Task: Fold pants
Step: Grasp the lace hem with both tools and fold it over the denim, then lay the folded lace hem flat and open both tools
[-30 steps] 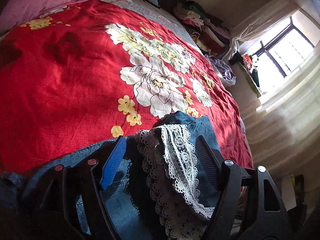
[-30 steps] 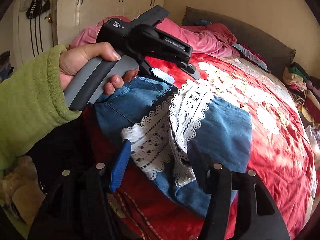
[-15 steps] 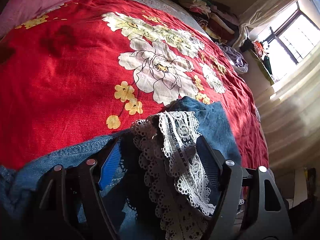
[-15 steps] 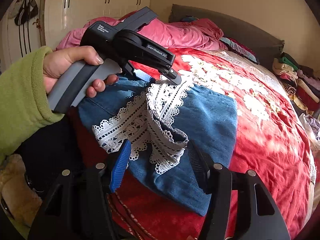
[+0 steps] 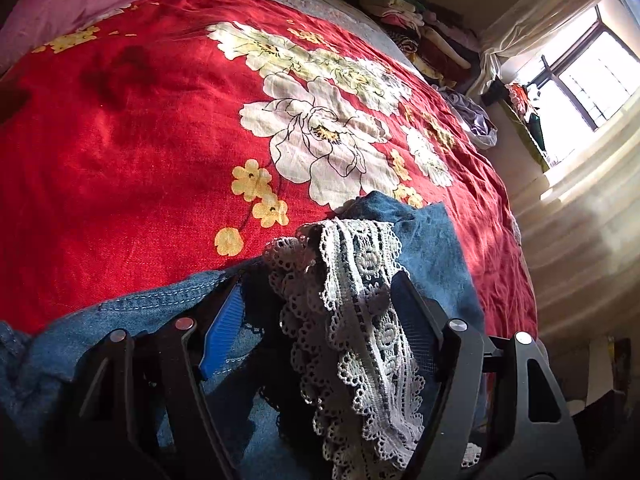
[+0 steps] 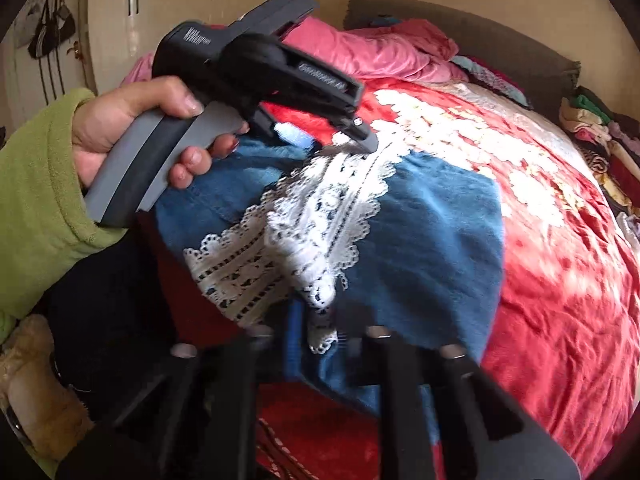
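Blue denim pants (image 6: 432, 232) with white lace cuffs (image 6: 320, 224) lie folded on the red floral bedspread (image 5: 140, 128). My left gripper (image 5: 320, 296) is open, its jaws wide apart around the bunched lace cuff (image 5: 360, 304) over the denim (image 5: 432, 240). In the right wrist view the left gripper (image 6: 332, 138) sits at the far end of the lace. My right gripper (image 6: 320, 320) has its jaws drawn close on the near end of the lace cuff, the view blurred by motion.
Pink bedding (image 6: 380, 52) lies at the head of the bed. Stacked clothes (image 5: 416, 36) sit beside the bed's far edge, near a bright window (image 5: 592, 76). White wardrobe doors (image 6: 168, 4) stand behind the left hand.
My right gripper has closed from wide open onto the near lace cuff. The lace has bunched up and shifted between the grippers. The left gripper stays open over the cuff.
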